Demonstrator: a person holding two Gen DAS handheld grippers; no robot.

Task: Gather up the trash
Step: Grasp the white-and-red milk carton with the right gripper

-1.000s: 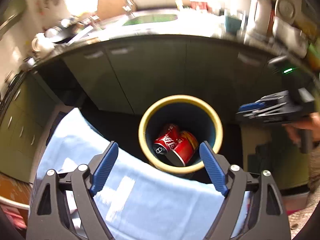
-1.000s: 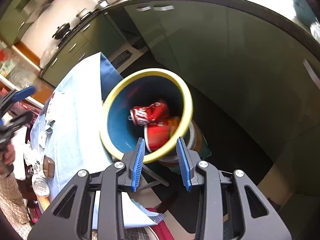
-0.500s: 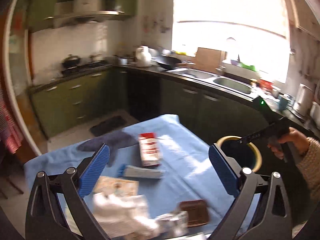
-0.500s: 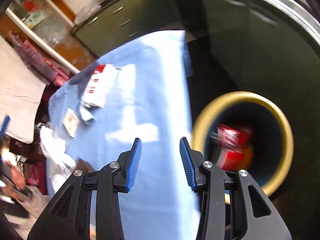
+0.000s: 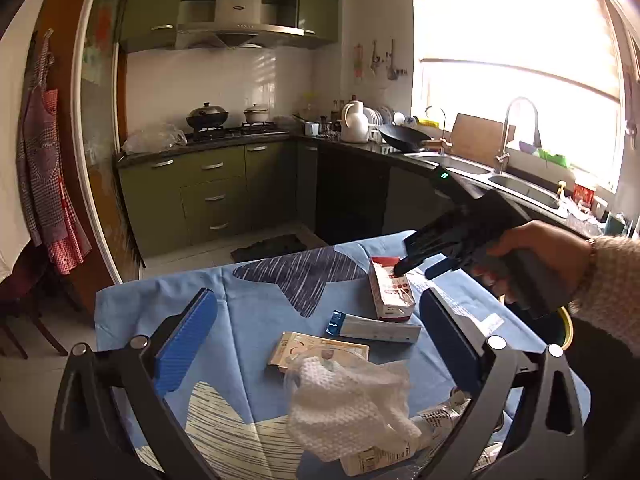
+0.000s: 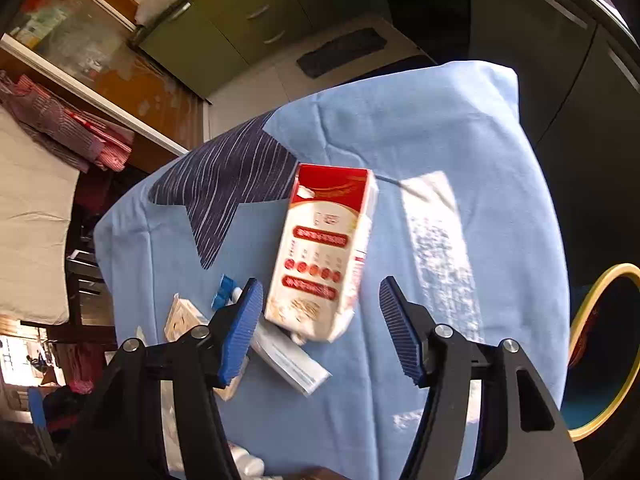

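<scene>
So we're in a small kitchen with green cabinets [image 5: 208, 184], a range hood [image 5: 240, 32] over a gas stove with two lidded pots [image 5: 208, 114], and a really bright window [image 5: 516, 60] above the sink [image 5: 516, 186] on the right. The work surface is a table under a light blue cloth [image 6: 432, 128] with dark navy striped patches [image 6: 228, 184]. Trash is scattered all over it: a red and white carton [image 6: 324, 248] lies flat around the middle, a long white box with a blue end [image 5: 372, 327] sits just on the near side of it, then a tan packet [image 5: 316, 350] and a crumpled white mesh wrapper [image 5: 348, 408] nearer to us. Our left gripper [image 5: 316, 340] hangs over the near pile with its blue pads spread wide, holding nothing. Our right gripper [image 6: 320, 328] is parted too and empty, lined up over the near end of the carton; from the left camera its tips look to be right above the carton's far end, and we can't tell if they touch it. The yellow-rimmed bin [image 6: 600, 344] sits off the table's right edge, with something red faintly visible inside.
</scene>
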